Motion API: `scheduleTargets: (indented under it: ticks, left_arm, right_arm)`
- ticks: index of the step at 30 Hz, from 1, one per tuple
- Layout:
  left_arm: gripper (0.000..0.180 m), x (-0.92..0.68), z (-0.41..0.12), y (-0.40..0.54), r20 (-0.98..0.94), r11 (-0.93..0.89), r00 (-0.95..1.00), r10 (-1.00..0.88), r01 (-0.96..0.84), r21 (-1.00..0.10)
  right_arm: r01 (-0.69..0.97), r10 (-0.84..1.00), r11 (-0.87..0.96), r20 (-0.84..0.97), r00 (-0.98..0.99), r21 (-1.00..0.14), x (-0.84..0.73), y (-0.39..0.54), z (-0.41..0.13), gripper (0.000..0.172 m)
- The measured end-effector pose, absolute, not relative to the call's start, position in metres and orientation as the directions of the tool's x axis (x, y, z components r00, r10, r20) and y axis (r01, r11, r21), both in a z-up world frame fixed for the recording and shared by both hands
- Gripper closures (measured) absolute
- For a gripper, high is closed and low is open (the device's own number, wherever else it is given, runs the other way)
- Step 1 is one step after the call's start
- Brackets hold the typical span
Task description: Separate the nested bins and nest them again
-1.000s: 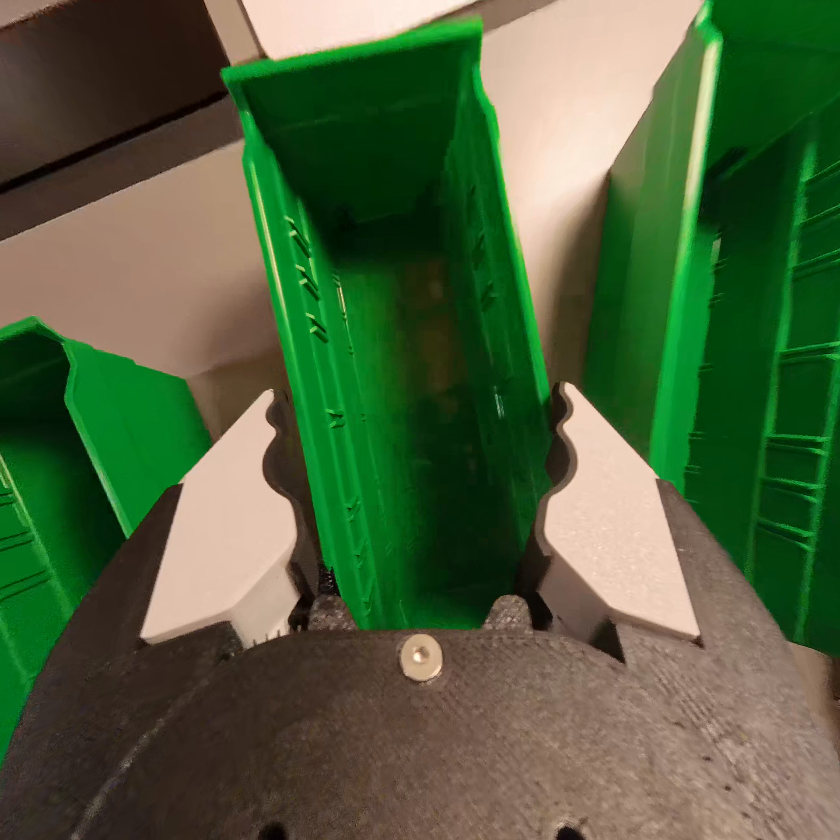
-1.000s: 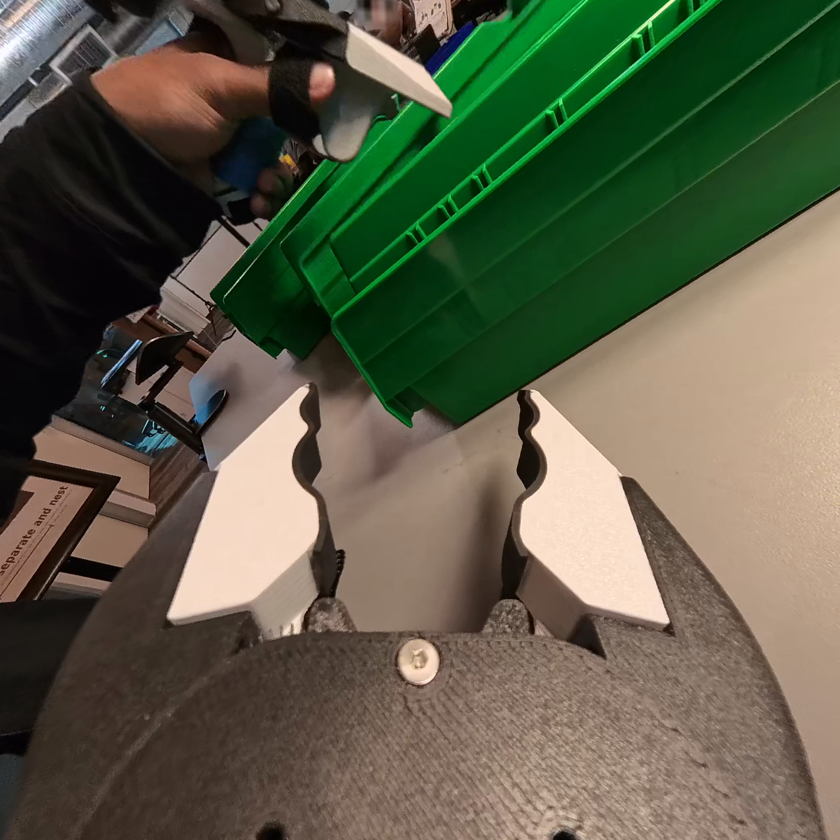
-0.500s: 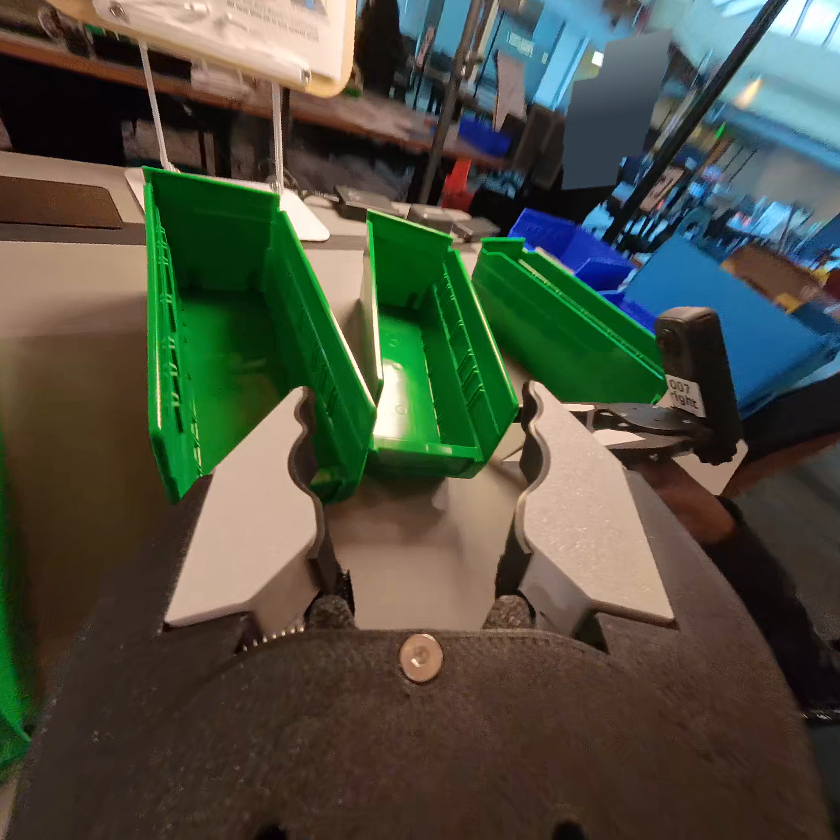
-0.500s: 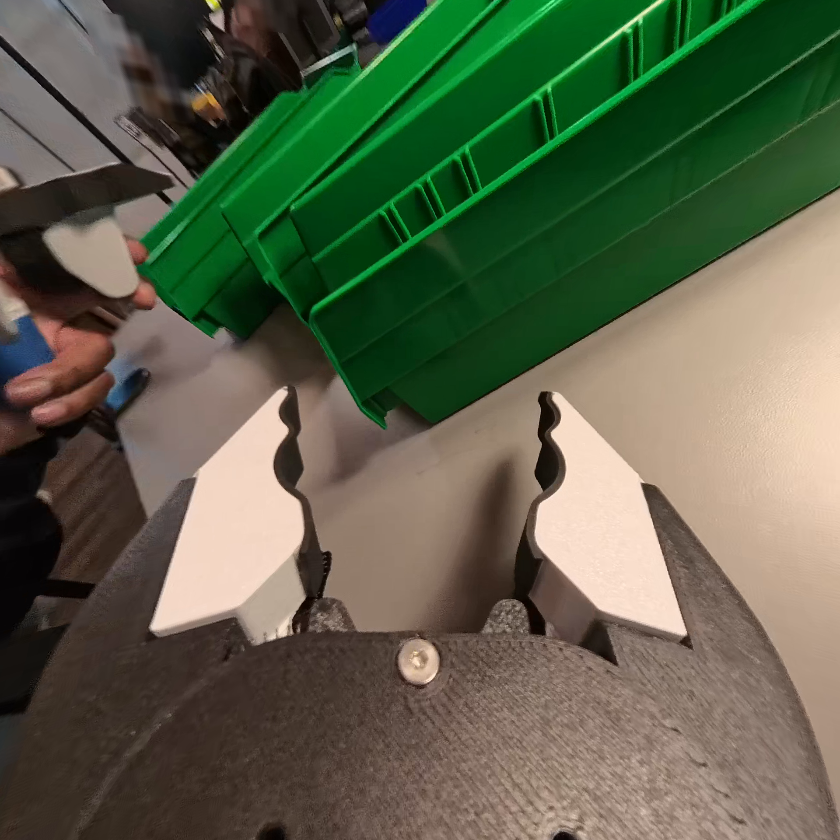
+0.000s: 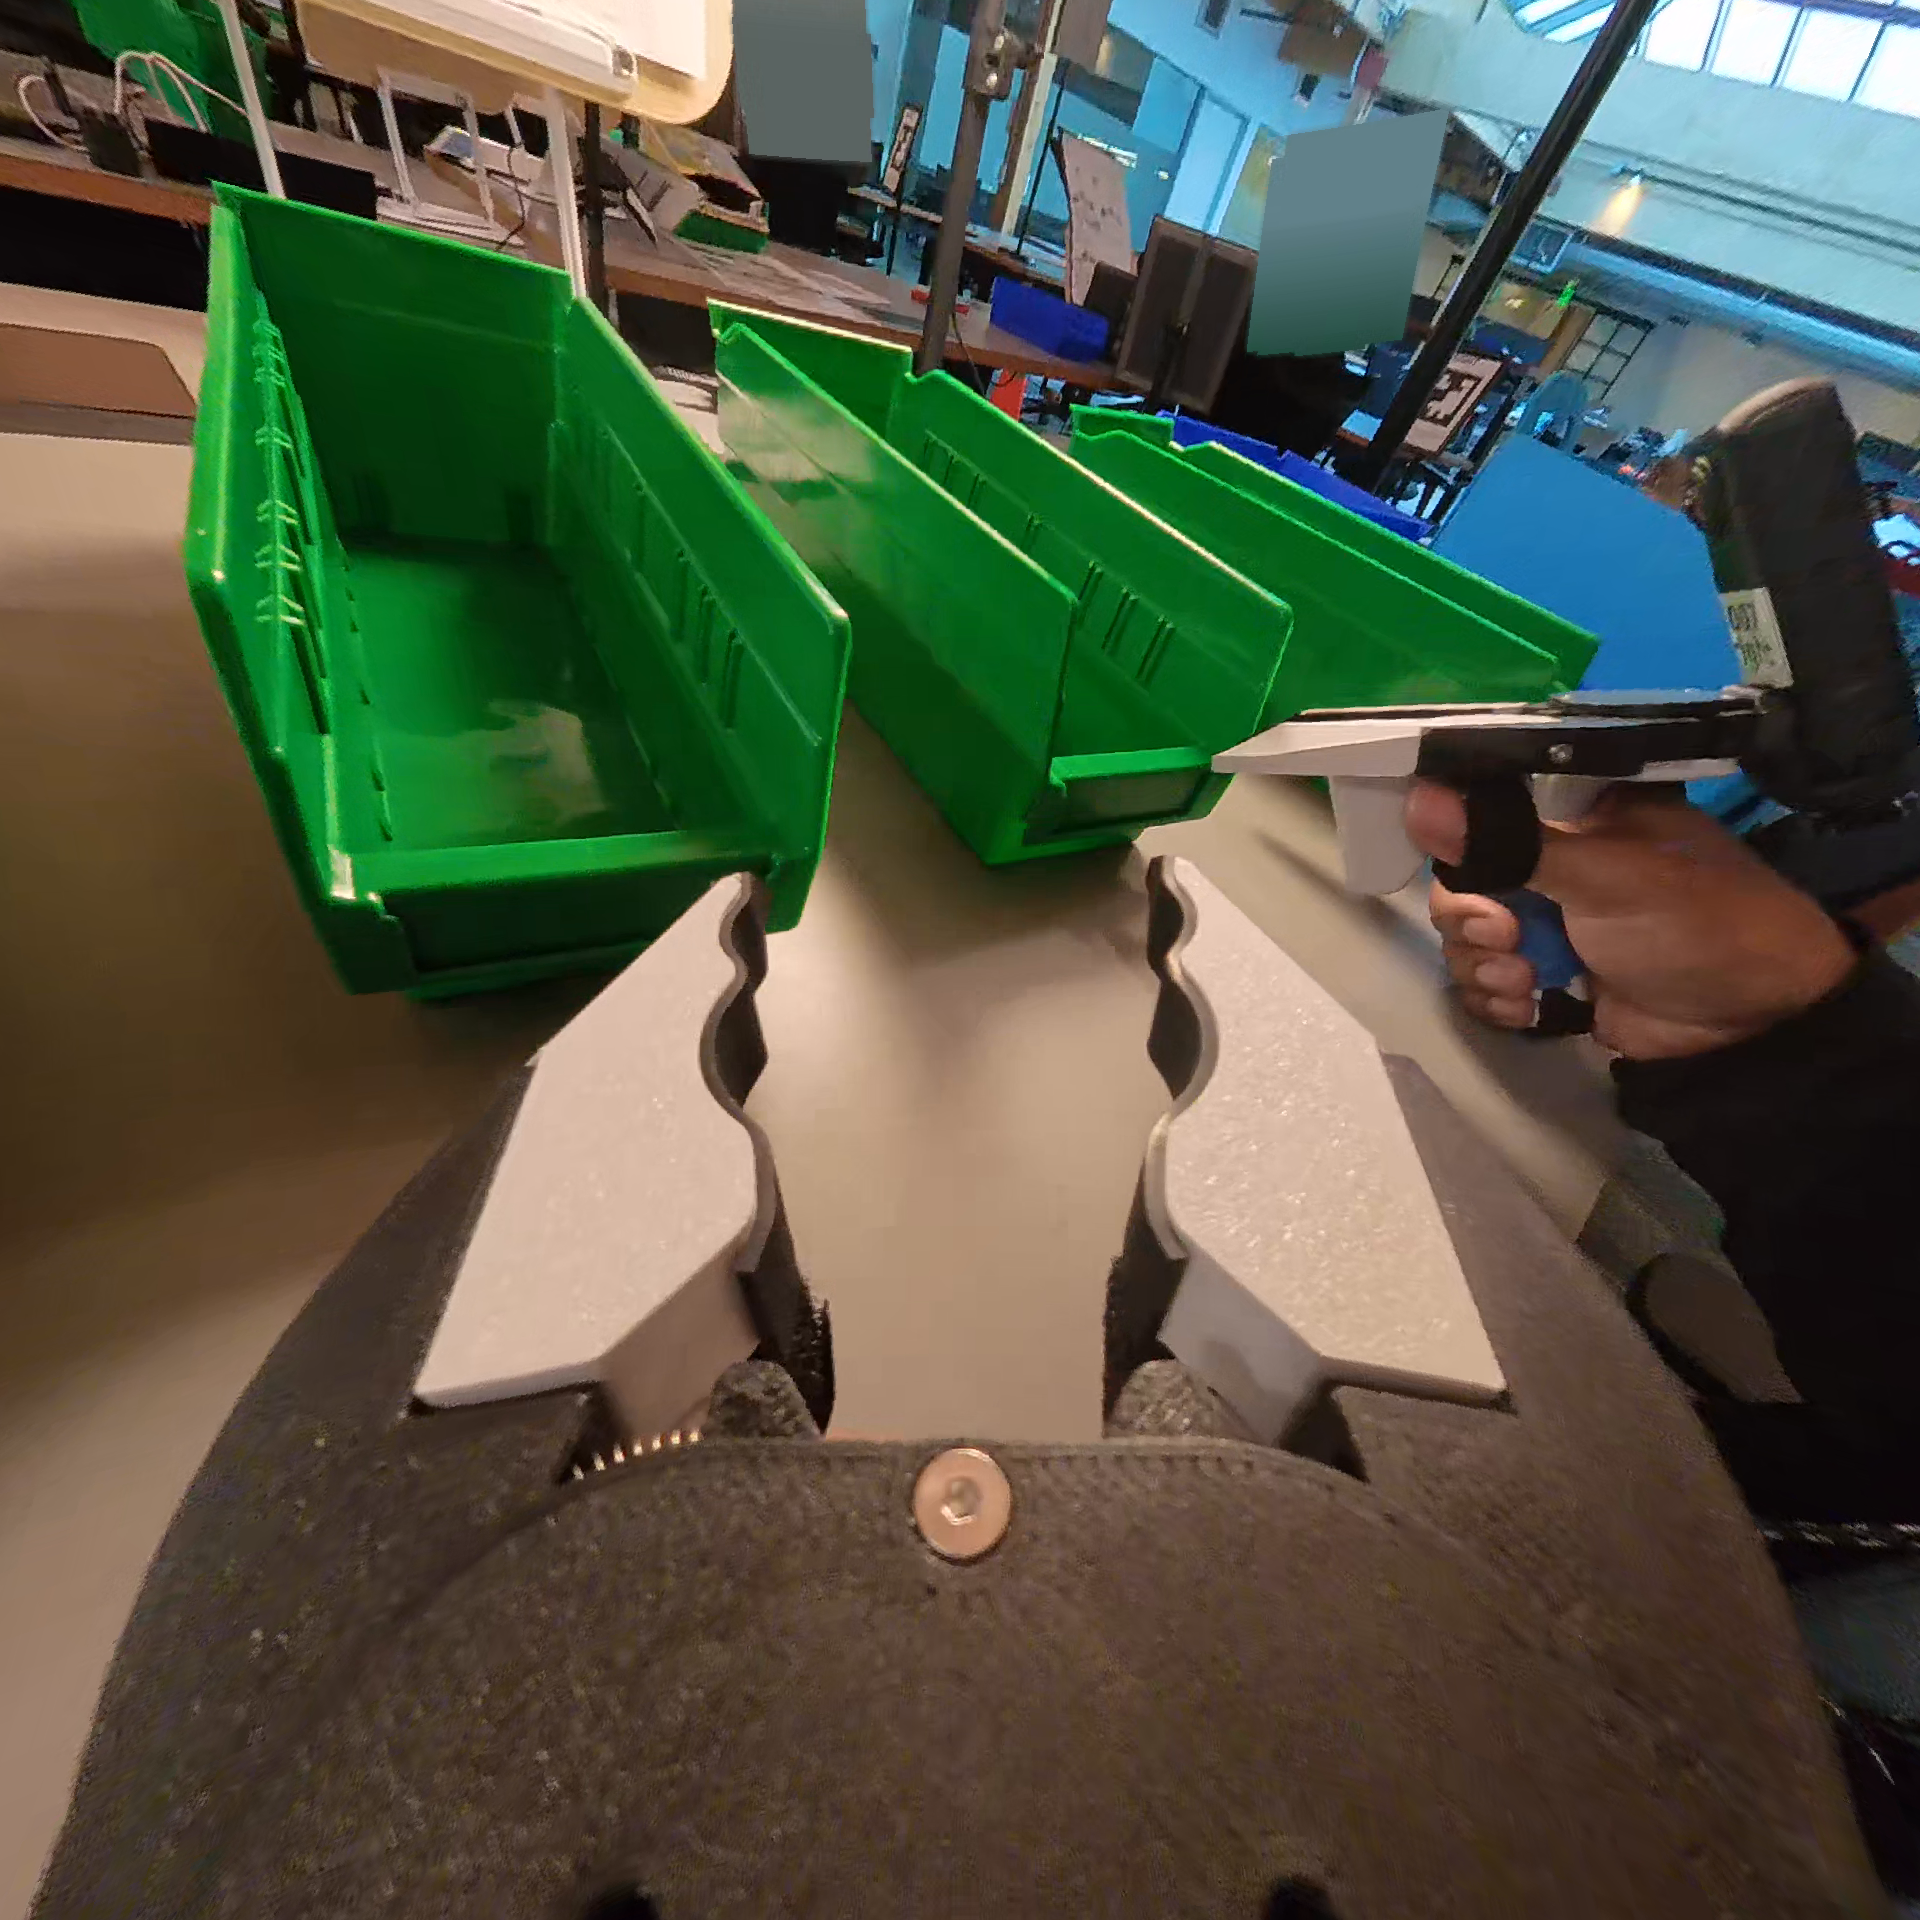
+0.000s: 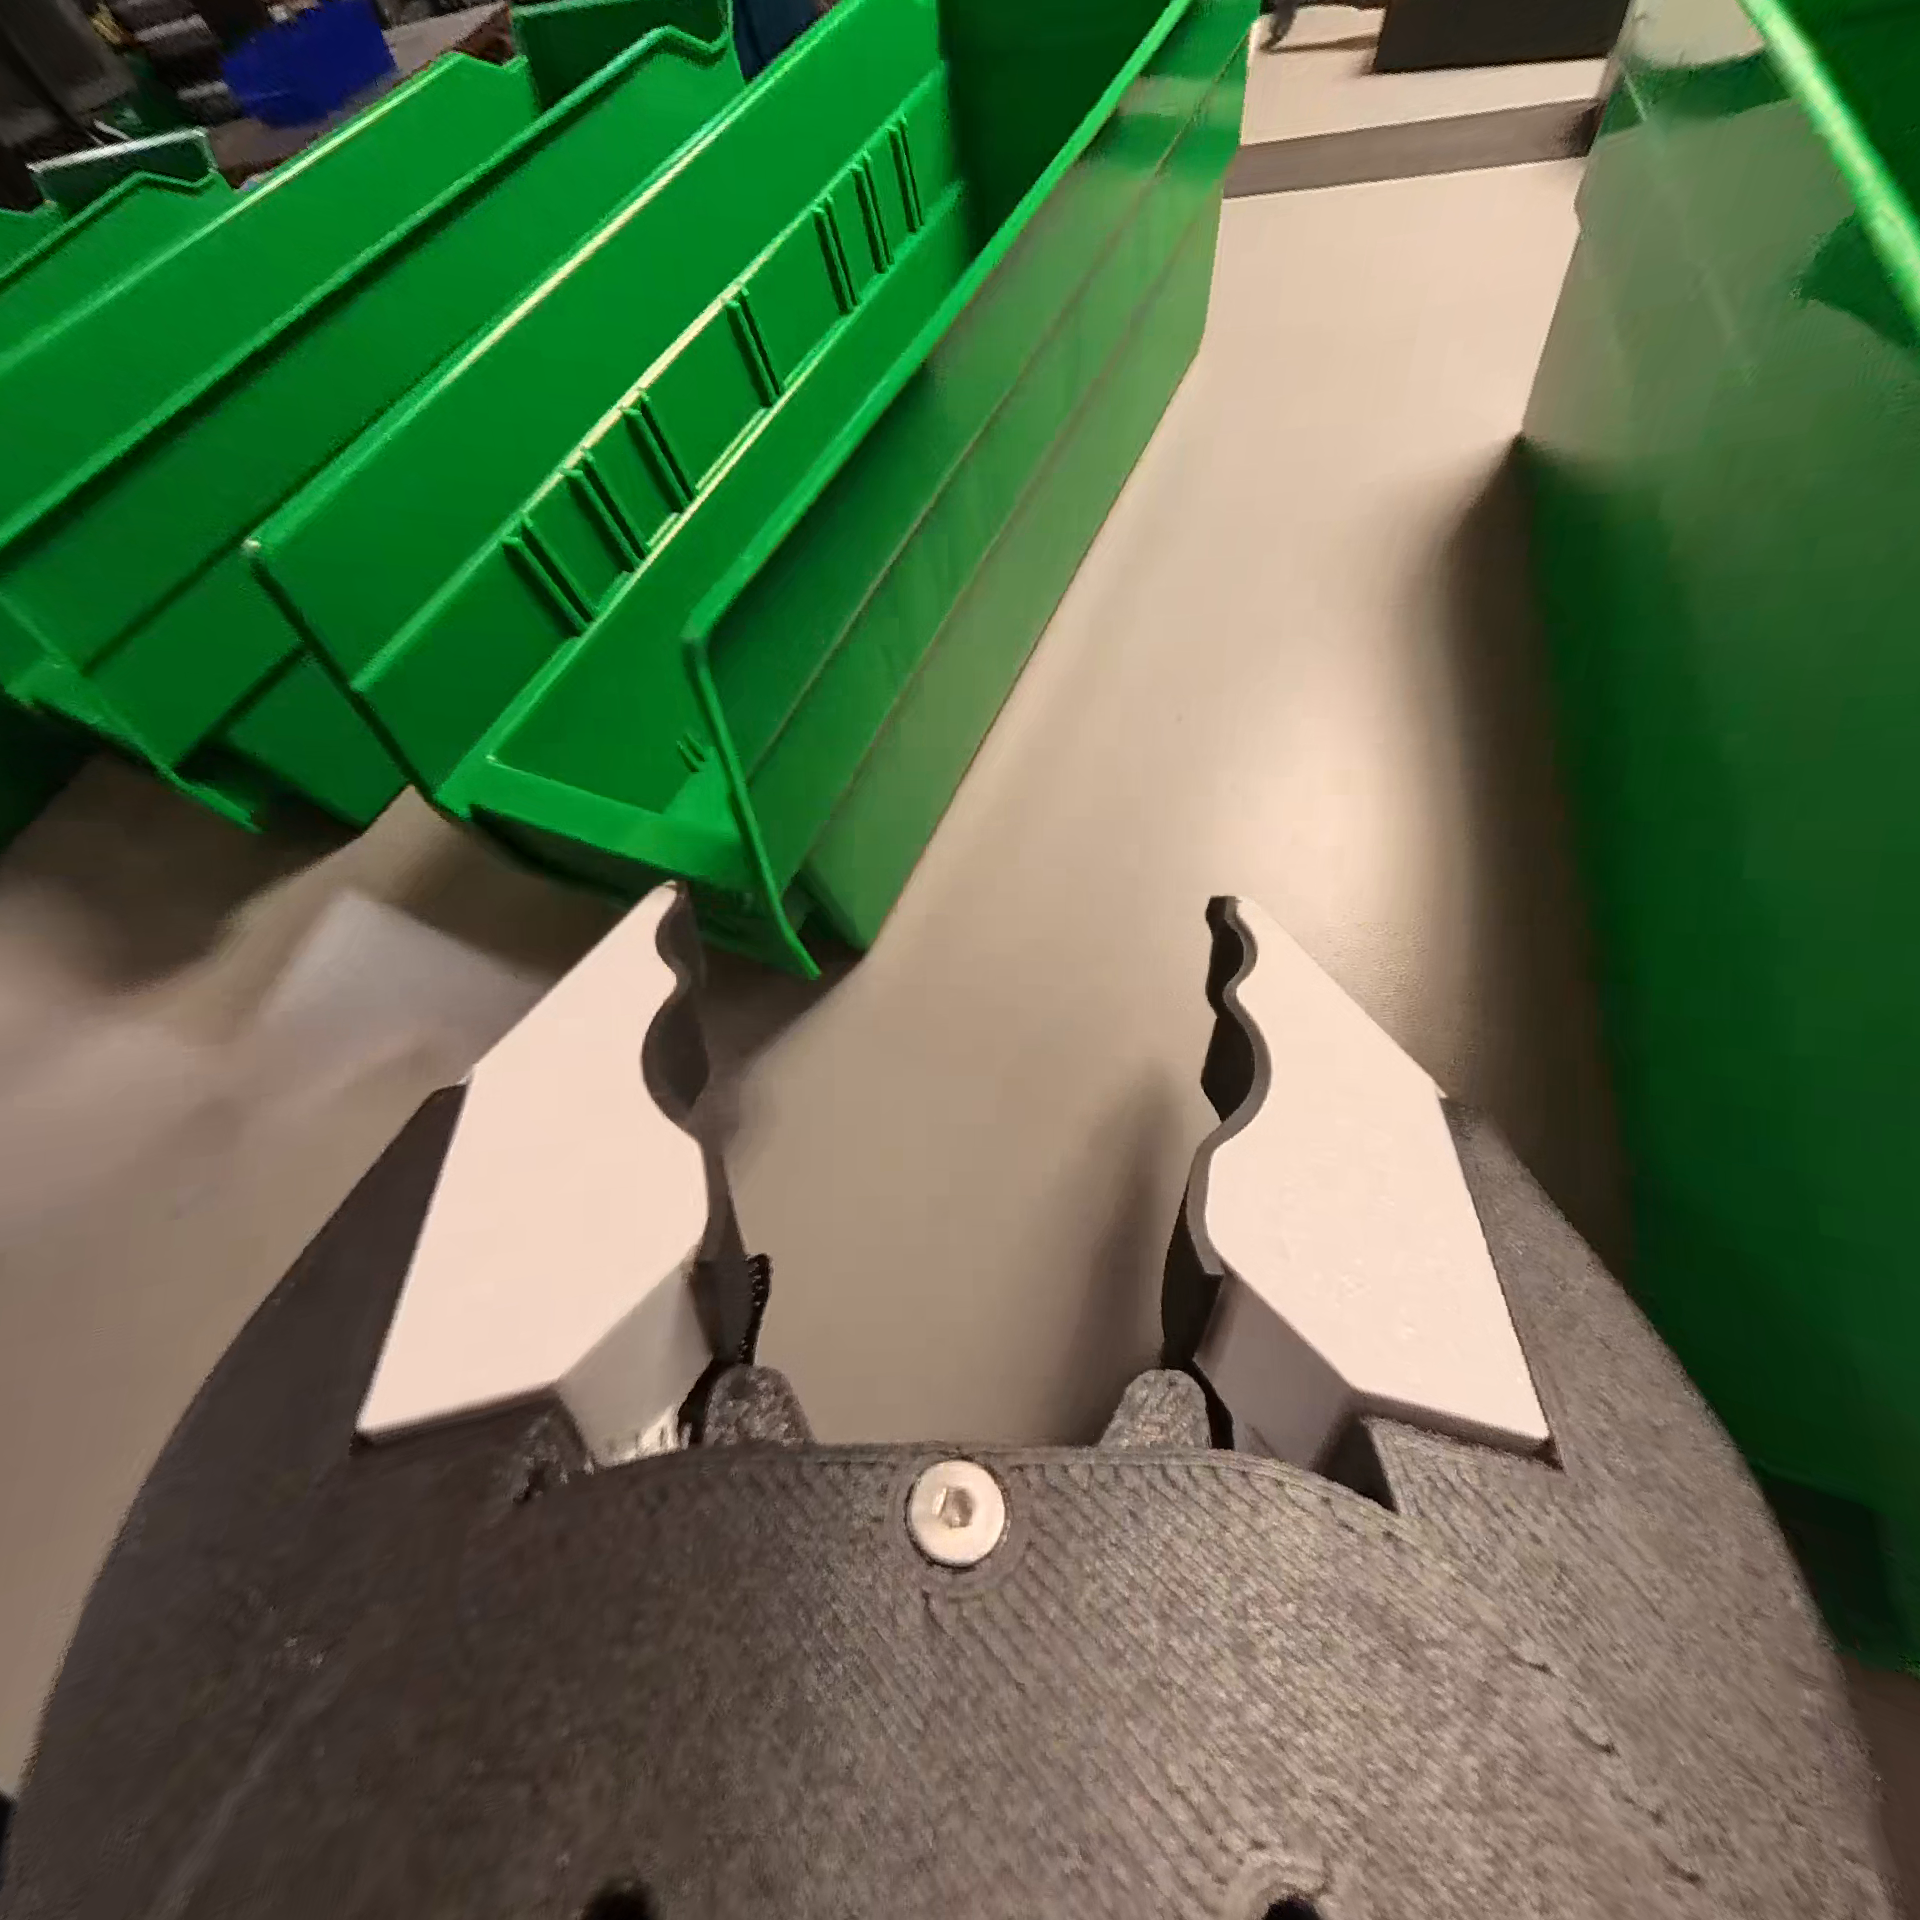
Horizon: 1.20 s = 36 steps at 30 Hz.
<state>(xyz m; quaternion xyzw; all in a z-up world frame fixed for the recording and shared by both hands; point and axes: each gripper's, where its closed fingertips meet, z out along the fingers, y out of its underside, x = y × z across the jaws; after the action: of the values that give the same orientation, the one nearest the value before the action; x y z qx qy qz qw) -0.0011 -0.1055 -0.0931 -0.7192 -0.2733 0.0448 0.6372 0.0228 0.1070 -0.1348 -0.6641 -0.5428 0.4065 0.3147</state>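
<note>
Green bins (image 5: 499, 644) stand separated side by side on the grey table (image 5: 935, 1039), re-nesting apparently not begun; left gripper (image 5: 951, 904) and right gripper (image 6: 945, 914), near the bins' front ends, gape empty.

The left claw (image 5: 951, 904) is held level and low, its two grey fingers (image 5: 623, 1164) spread wide with nothing between the pads. The right claw (image 6: 945, 914) is likewise spread wide and bare, tilted downward. In the left wrist view the right claw shows side-on at the right edge, held roughly level with its fingers pointing left, and the person's right hand (image 5: 1621, 935) is wrapped around its blue grip, one finger through a black loop and a dark sleeve behind the wrist.
</note>
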Motion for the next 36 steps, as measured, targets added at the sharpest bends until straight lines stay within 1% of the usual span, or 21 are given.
scheduleTargets:
  ticks: [4, 6, 9, 13, 17, 21, 24, 26, 27, 29, 32, 34, 36]
  left_arm:
    - [0.11, -0.01, -0.094, -0.106, 0.276, -0.04, 0.841, 0.466, 0.331, -0.943]
    - [0.111, -0.013, -0.096, -0.106, 0.309, -0.027, 0.833, 0.46, 0.361, -0.932]
    - [0.111, -0.019, -0.095, -0.109, 0.364, 0.012, 0.813, 0.455, 0.403, -0.915]
    - [0.111, -0.021, -0.097, -0.109, 0.364, 0.01, 0.808, 0.464, 0.406, -0.914]
    - [0.112, -0.022, -0.099, -0.108, 0.368, 0.005, 0.801, 0.472, 0.415, -0.91]
    - [0.113, -0.025, -0.097, -0.111, 0.392, 0.035, 0.791, 0.469, 0.427, -0.904]
    - [0.114, -0.022, -0.089, -0.114, 0.371, 0.066, 0.805, 0.463, 0.386, -0.92]
    - [0.115, -0.021, -0.083, -0.118, 0.365, 0.104, 0.809, 0.462, 0.359, -0.928]
    - [0.115, -0.022, -0.081, -0.12, 0.365, 0.119, 0.805, 0.467, 0.352, -0.928]
    - [0.115, -0.023, -0.082, -0.119, 0.374, 0.119, 0.802, 0.465, 0.362, -0.924]
    - [0.115, -0.024, -0.087, -0.115, 0.397, 0.089, 0.801, 0.448, 0.401, -0.912]
    - [0.115, -0.024, -0.09, -0.112, 0.391, 0.07, 0.802, 0.451, 0.405, -0.912]
    - [0.115, -0.024, -0.085, -0.108, 0.342, 0.074, 0.816, 0.467, 0.349, -0.934]
  right_arm:
    - [0.443, 0.984, -0.172, -0.173, 0.04, -0.88, 0.022, 0.099, -0.13, 0.073]
    - [0.431, 0.982, -0.17, -0.188, 0.0, -0.886, 0.022, 0.094, -0.127, 0.073]
    - [0.396, 0.97, -0.203, -0.24, -0.045, -0.895, 0.024, 0.091, -0.12, 0.073]
    - [0.354, 0.948, -0.262, -0.308, -0.082, -0.898, 0.026, 0.092, -0.112, 0.073]
    - [0.387, 0.948, -0.256, -0.309, -0.08, -0.886, 0.024, 0.091, -0.117, 0.075]
    - [0.456, 0.969, -0.179, -0.237, -0.072, -0.872, 0.02, 0.086, -0.129, 0.077]
    - [0.459, 0.979, -0.148, -0.196, -0.058, -0.876, 0.017, 0.087, -0.13, 0.087]
    - [0.386, 0.983, -0.163, -0.182, -0.013, -0.908, 0.015, 0.098, -0.119, 0.097]
    - [0.346, 0.982, -0.18, -0.187, 0.012, -0.921, 0.014, 0.105, -0.113, 0.102]
    - [0.342, 0.972, -0.228, -0.233, 0.028, -0.912, 0.013, 0.112, -0.114, 0.105]
    - [0.332, 0.961, -0.264, -0.277, 0.009, -0.906, 0.014, 0.112, -0.112, 0.12]
    - [0.309, 0.959, -0.273, -0.284, 0.009, -0.911, 0.016, 0.113, -0.109, 0.121]
    - [0.278, 0.959, -0.276, -0.284, 0.012, -0.92, 0.018, 0.115, -0.104, 0.121]
